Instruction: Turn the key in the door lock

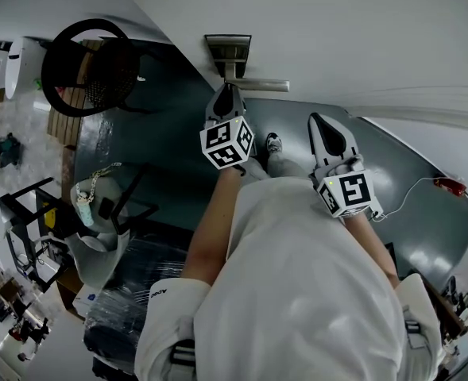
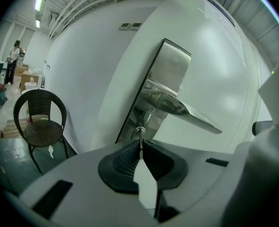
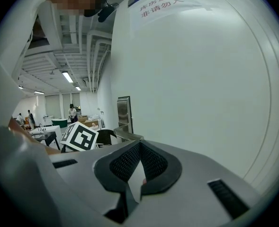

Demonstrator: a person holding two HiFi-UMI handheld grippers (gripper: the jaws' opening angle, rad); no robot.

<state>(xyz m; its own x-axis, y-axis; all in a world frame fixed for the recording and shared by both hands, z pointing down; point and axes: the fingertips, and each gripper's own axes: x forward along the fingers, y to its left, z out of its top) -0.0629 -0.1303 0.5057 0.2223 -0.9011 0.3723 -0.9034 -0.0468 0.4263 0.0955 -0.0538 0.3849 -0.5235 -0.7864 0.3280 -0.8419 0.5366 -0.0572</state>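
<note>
L hand-held gripper point(image 2: 140, 145) clamped on key point(image 2: 140, 136) in lock point(image 2: 148, 122); R hand-held gripper point(image 3: 139, 143) closed, empty; turn step pending; next: roll wrist, hold grip.

key point(image 2: 139, 135): mostly hidden between left hand-held gripper point(image 2: 140, 144) pads point(image 2: 122, 162) | door sign point(image 3: 163, 4): top cut off

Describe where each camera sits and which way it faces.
Head view: on the head, steeply down; left gripper, right gripper, left forearm, shirt.
Left gripper view: on that gripper, facing the key its jaws pinch.
Right gripper view: on that gripper, facing the door; jaws together.
Shared: head and left gripper views show the door handle.
</note>
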